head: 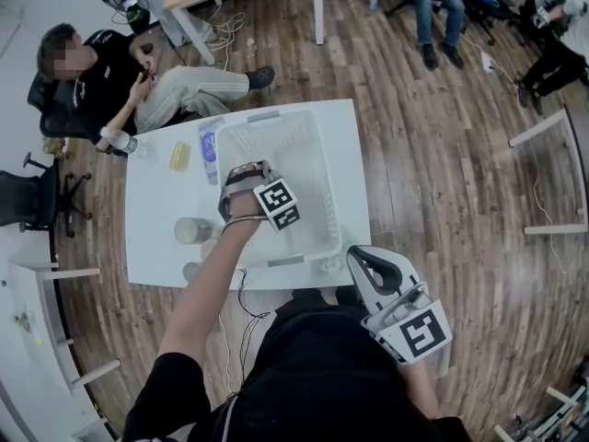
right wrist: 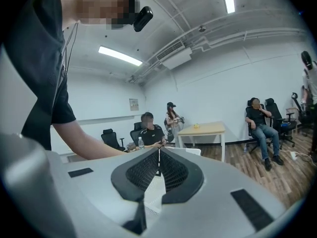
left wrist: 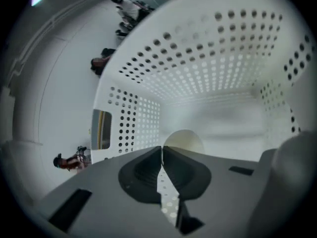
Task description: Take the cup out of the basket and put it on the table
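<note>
The white perforated basket [head: 322, 168] stands on the white table [head: 156, 201]. My left gripper [head: 253, 175] reaches down into it, its marker cube on top. In the left gripper view the jaws [left wrist: 161, 148] are shut, and a pale round cup [left wrist: 184, 140] sits right at their tips, pinched by its edge, with the basket's dotted walls [left wrist: 198, 68] all round. In the head view the gripper hides the cup. My right gripper [head: 354, 254] is held low beside my body at the table's near edge. It is shut with nothing in it [right wrist: 159, 161].
Left of the basket on the table stand two cups [head: 193, 231] [head: 191, 271], a water bottle [head: 210, 150] and a small yellow item [head: 179, 155]. A seated person [head: 138, 81] is just beyond the table's far left corner. Other people sit across the room [right wrist: 260, 125].
</note>
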`<action>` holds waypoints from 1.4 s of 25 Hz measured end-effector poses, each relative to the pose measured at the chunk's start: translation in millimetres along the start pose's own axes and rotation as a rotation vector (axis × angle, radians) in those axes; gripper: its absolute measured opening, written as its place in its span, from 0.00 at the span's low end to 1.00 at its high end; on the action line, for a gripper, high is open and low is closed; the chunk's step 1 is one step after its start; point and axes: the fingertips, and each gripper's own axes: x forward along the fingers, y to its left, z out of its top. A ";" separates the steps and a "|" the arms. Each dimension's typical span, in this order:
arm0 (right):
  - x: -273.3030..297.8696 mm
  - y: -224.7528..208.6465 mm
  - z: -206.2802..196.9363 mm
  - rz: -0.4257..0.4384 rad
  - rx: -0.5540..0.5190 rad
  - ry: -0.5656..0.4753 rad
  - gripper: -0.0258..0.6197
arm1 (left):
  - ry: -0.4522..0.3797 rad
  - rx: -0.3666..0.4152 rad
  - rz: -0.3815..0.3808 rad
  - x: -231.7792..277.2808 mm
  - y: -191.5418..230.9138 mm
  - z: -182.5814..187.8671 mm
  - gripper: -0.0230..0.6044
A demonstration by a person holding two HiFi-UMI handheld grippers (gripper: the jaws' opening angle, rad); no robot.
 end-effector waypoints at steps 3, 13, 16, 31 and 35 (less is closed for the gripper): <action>0.7 5.0 -1.5 0.024 -0.006 0.005 0.08 | -0.124 -0.208 -0.034 -38.7 8.3 7.3 0.07; 15.2 31.7 4.2 0.136 -0.020 0.009 0.08 | -0.366 -0.658 -0.144 -163.1 9.9 -27.9 0.07; 26.0 42.4 5.0 0.185 -0.022 0.011 0.08 | -0.406 -0.811 -0.113 -196.2 16.6 -69.1 0.07; 97.0 120.3 -13.5 0.403 -0.062 0.087 0.08 | -0.062 -1.238 -0.141 -155.8 -78.3 -315.3 0.07; 115.3 145.2 -14.6 0.417 -0.085 0.129 0.08 | 0.017 -1.270 -0.227 -112.3 -114.5 -357.9 0.07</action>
